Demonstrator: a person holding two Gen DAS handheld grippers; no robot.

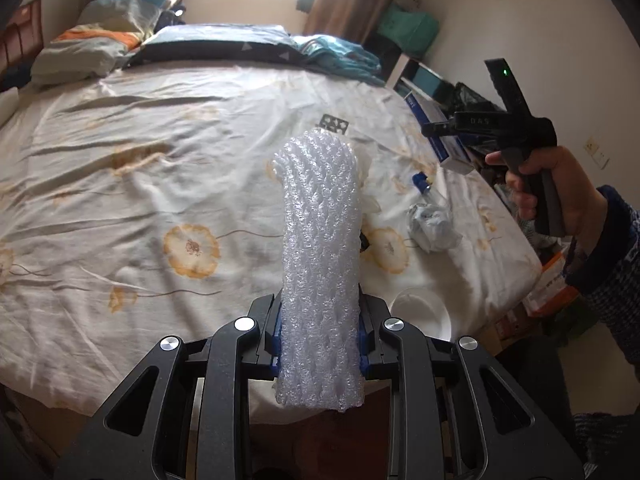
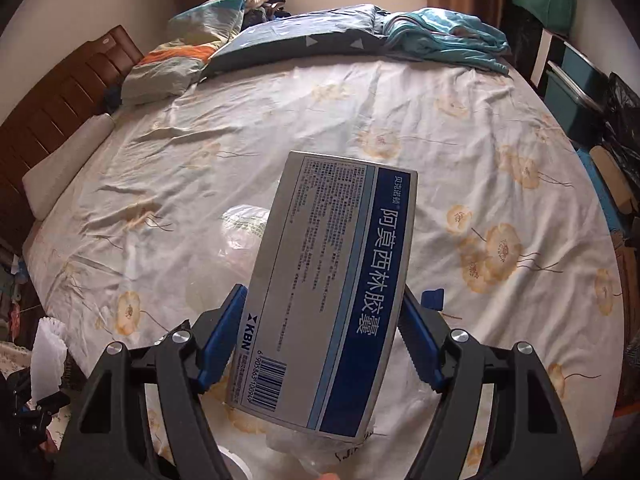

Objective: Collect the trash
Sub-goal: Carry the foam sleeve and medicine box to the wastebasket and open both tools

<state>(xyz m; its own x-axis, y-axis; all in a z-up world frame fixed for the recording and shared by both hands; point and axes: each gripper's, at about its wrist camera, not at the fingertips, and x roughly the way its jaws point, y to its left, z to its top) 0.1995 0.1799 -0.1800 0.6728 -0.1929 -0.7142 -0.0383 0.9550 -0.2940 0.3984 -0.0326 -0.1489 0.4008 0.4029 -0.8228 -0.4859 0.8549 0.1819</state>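
My left gripper (image 1: pixel 320 332) is shut on a white foam net sleeve (image 1: pixel 320 264) and holds it upright above the bed. My right gripper (image 2: pixel 320 332) is shut on a grey and blue medicine box (image 2: pixel 328 292), held above the floral sheet; the box also shows in the left wrist view (image 1: pixel 444 144) at the right. On the bed lie a crumpled grey wrapper (image 1: pixel 432 224), a clear bottle with a blue cap (image 1: pixel 424 184), a white cup (image 1: pixel 420 312) and a small patterned card (image 1: pixel 335 123). Clear plastic trash (image 2: pixel 244 228) lies behind the box.
The bed's floral sheet (image 1: pixel 160 160) fills both views. Pillows (image 1: pixel 92 44) and a teal blanket (image 1: pixel 340 56) lie at the far end. Cluttered shelves and boxes (image 1: pixel 552 280) stand along the bed's right side. A wooden headboard (image 2: pixel 52 120) is at the left.
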